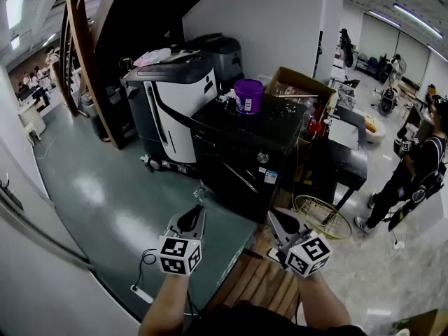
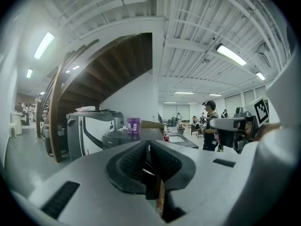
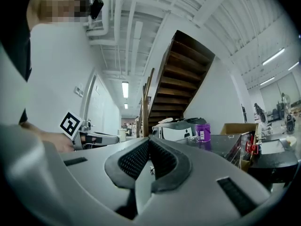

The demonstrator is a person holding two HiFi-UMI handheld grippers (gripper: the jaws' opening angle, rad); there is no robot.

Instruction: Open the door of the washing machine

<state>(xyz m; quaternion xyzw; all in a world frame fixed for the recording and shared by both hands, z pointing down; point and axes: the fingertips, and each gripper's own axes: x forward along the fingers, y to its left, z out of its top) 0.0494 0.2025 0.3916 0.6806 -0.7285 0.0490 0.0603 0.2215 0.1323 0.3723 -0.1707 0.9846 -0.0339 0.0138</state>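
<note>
Now | washing machine [image 1: 241,163]: black, centre frame, purple cup [image 1: 248,94] on top | left gripper [image 1: 192,220], right gripper [image 1: 281,222]: jaws pressed together, empty, lower frame | machine up-frame between both, untouched; right looks marginally nearer.

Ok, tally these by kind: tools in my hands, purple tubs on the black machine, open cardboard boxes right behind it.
Tools: 2, left tool and right tool
Purple tub: 1
Open cardboard box: 1
Total: 4
</note>
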